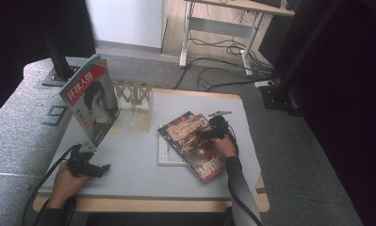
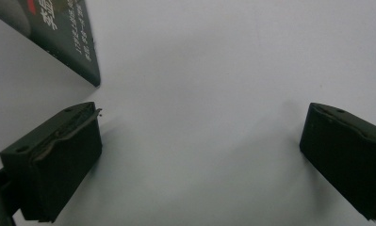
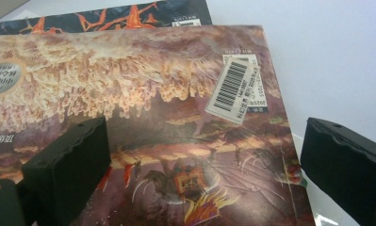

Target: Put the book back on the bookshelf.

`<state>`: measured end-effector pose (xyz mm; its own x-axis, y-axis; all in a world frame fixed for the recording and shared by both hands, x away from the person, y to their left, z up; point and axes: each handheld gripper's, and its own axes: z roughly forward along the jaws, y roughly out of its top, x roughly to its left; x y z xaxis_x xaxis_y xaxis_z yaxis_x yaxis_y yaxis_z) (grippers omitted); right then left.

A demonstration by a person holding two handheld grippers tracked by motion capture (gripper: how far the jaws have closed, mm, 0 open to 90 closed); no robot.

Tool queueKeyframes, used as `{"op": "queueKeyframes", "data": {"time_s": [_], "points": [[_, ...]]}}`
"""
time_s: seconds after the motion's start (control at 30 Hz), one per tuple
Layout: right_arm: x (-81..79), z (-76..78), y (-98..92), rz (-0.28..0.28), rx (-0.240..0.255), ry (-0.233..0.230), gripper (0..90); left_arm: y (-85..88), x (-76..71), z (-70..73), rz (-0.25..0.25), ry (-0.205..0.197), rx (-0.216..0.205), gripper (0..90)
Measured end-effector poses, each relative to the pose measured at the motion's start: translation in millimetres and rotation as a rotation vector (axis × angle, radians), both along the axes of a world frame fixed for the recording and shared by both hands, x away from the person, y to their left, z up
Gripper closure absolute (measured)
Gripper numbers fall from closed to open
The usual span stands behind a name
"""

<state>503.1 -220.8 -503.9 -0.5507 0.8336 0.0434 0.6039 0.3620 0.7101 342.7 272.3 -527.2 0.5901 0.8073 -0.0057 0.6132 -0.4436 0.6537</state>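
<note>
High view puts the work at roughly a third done, as I judge it: one glossy magazine with a red masthead and a portrait cover (image 1: 90, 100) already stands tilted against the pale wooden slotted rack (image 1: 134, 98) at the far left of the light grey tabletop (image 1: 129, 169), while a stack of magazines waits flat near the table's right side. Topmost in that stack is a reddish-brown magazine with a fiery cover and a white barcode sticker (image 1: 200, 147); beneath it lies a dark magazine with orange flame patterns (image 1: 175, 123), and a white perforated board (image 1: 167, 155) sits under both. Those flat ones appear to remain to be stood up.

The right gripper (image 1: 213, 133) hovers low over the reddish-brown magazine (image 3: 176, 141), the hand behind it reaching forward from the table's near edge. In the right gripper view its jaws stand wide apart, straddling the cover's right edge near the barcode, gripping nothing.

The left gripper (image 1: 98, 169) rests near the front left of the table, well apart from the stack, pointing right. In the left gripper view its jaws are likewise spread wide above bare tabletop, with the lower corner of the portrait magazine (image 2: 63, 33) just ahead.
</note>
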Motion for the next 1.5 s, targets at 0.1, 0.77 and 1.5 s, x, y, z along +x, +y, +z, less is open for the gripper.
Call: {"op": "queueKeyframes", "data": {"time_s": [0.1,0.77,1.5], "points": [[0.4,0.3,-0.3,0.006,0.006,0.005,4.0,0.0,0.0,0.0,0.0,0.0,0.0,0.0],[-20.8,0.5,36.8,0.174,0.009,0.003,6.3,0.0,0.0,0.0,0.0,0.0,0.0,0.0],[-85.7,0.7,16.0,0.117,-0.008,-0.027,0.0,0.0,-0.1,0.1,-0.001,0.002,0.001,0.0]]}}
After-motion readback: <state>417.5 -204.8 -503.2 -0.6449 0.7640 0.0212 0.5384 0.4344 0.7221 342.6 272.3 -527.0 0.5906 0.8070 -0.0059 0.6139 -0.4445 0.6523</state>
